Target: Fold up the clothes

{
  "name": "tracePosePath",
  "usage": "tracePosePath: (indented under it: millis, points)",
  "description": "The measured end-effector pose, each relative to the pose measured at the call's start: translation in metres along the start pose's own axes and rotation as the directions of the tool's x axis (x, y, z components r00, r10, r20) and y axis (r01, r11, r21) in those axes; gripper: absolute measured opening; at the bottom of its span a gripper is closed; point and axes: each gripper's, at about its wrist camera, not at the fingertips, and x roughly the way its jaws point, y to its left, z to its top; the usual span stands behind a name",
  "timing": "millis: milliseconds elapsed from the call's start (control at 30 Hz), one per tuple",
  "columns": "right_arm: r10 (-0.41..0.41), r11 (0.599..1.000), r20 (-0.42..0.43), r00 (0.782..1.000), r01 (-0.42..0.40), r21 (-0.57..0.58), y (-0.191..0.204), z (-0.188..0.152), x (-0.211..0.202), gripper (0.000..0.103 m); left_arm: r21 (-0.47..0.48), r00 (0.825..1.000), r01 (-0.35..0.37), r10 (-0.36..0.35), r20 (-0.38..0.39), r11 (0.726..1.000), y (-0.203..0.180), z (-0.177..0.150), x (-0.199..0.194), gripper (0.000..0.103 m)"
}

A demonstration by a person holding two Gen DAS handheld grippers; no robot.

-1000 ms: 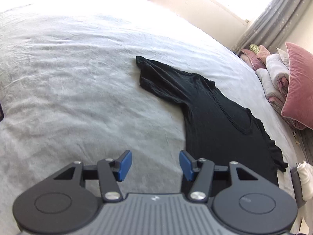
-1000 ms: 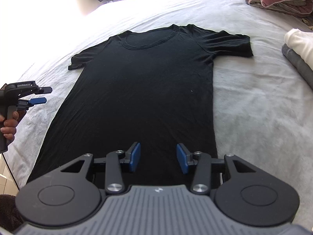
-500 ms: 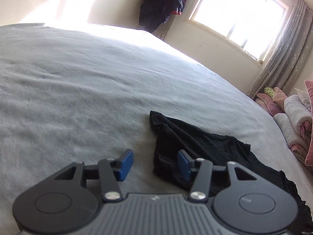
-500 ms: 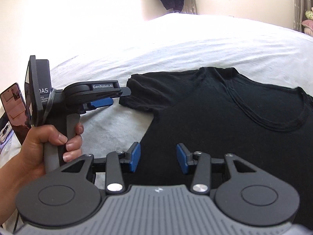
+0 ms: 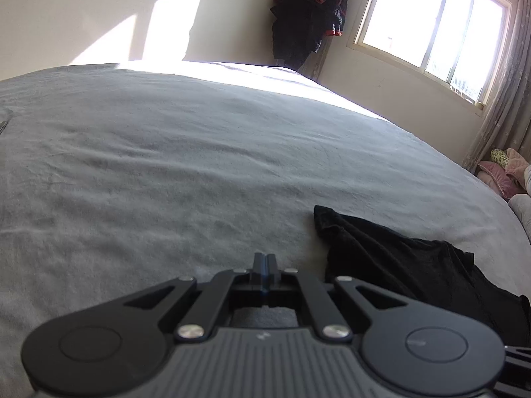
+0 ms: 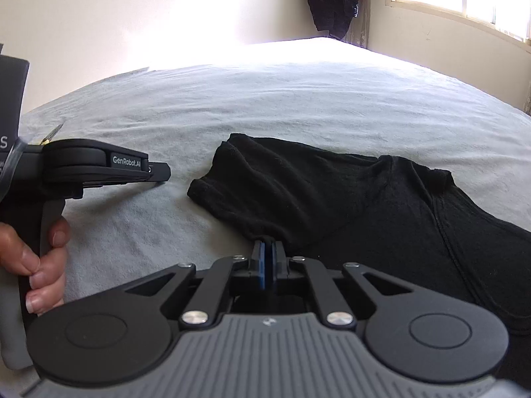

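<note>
While black T-shirt [image 6: 332,205] lies on bed [image 6: 298,99], right gripper [image 6: 264,248] pinching its sleeve edge, left gripper [image 5: 264,262] closed, empty.

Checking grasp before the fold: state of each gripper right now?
Left gripper: shut, nothing between its pads, over the grey bedsheet.
Right gripper: shut, tips at the black T-shirt sleeve edge; a pinch on fabric cannot be confirmed.

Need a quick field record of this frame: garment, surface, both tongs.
garment: black t-shirt, lying flat, sleeve toward the left tongs
surface: grey bedspread
left tongs: shut, empty, over bare bedspread beside the sleeve
right tongs: shut at the shirt's edge below the sleeve; fabric looks pinched
background: dark clothes hanging by the window
</note>
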Motion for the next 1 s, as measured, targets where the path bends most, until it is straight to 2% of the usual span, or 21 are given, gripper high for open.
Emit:
tracePosePath:
  millis: [100,167,233,300,333,367,400,433,567,633,700,867,1000]
  points:
    - [0.057,0.996,0.024,0.998,-0.059,0.061,-0.006,-0.003,-0.009,0.005,-0.034,0.998,0.054,-0.056,-0.042,0.998,0.009,0.01,0.003,0.0]
    - [0.067,0.996,0.027,0.997,-0.069,0.065,-0.006,-0.003,-0.01,0.006,-0.094,0.994,0.078,-0.085,-0.071,0.993,0.014,0.015,0.011,0.008]
    - [0.067,0.996,0.028,0.997,-0.069,0.052,-0.005,-0.004,-0.011,0.014,-0.131,0.99,0.114,-0.124,-0.068,0.985,0.012,0.017,0.02,0.042]
    - [0.057,0.998,0.034,0.998,-0.058,0.011,0.001,-0.005,-0.012,0.015,-0.107,0.991,0.117,-0.123,-0.059,0.987,0.001,0.019,0.028,0.05]
    - [0.047,0.999,0.038,0.998,-0.046,-0.024,0.005,-0.005,-0.014,0.021,-0.089,0.992,0.113,-0.118,-0.054,0.99,-0.005,0.02,0.033,0.052]
    - [0.036,0.998,0.047,0.998,-0.033,-0.054,0.01,-0.005,-0.015,0.025,-0.07,0.992,0.109,-0.112,-0.049,0.992,-0.011,0.021,0.037,0.052]
    - [0.026,0.997,0.056,0.998,-0.022,-0.077,0.014,-0.006,-0.015,0.034,-0.061,0.993,0.105,-0.108,-0.049,0.993,-0.015,0.023,0.042,0.052]
    - [0.017,0.995,0.061,0.998,-0.011,-0.098,0.017,-0.006,-0.015,0.037,-0.058,0.993,0.104,-0.107,-0.054,0.993,-0.018,0.025,0.047,0.052]
    - [-0.04,0.982,0.068,0.997,0.052,-0.182,0.031,-0.009,-0.007,0.037,-0.044,0.994,0.09,-0.092,-0.052,0.995,-0.025,0.032,0.062,0.05]
    - [-0.06,0.975,0.079,0.995,0.075,-0.208,0.036,-0.009,-0.006,0.037,-0.047,0.996,0.084,-0.086,-0.036,0.995,-0.026,0.032,0.066,0.04]
    - [-0.071,0.969,0.085,0.994,0.089,-0.232,0.039,-0.009,-0.007,0.037,-0.07,0.995,0.092,-0.093,-0.017,0.993,-0.023,0.03,0.07,0.035]
    - [-0.063,0.953,0.073,0.995,0.082,-0.291,0.045,-0.002,-0.001,0.037,-0.121,0.99,0.138,-0.14,-0.006,0.983,-0.014,0.031,0.077,0.033]
    - [-0.058,0.931,0.057,0.997,0.074,-0.357,0.056,0.008,0.024,0.037,-0.128,0.99,0.14,-0.143,-0.015,0.982,-0.011,0.032,0.078,0.025]
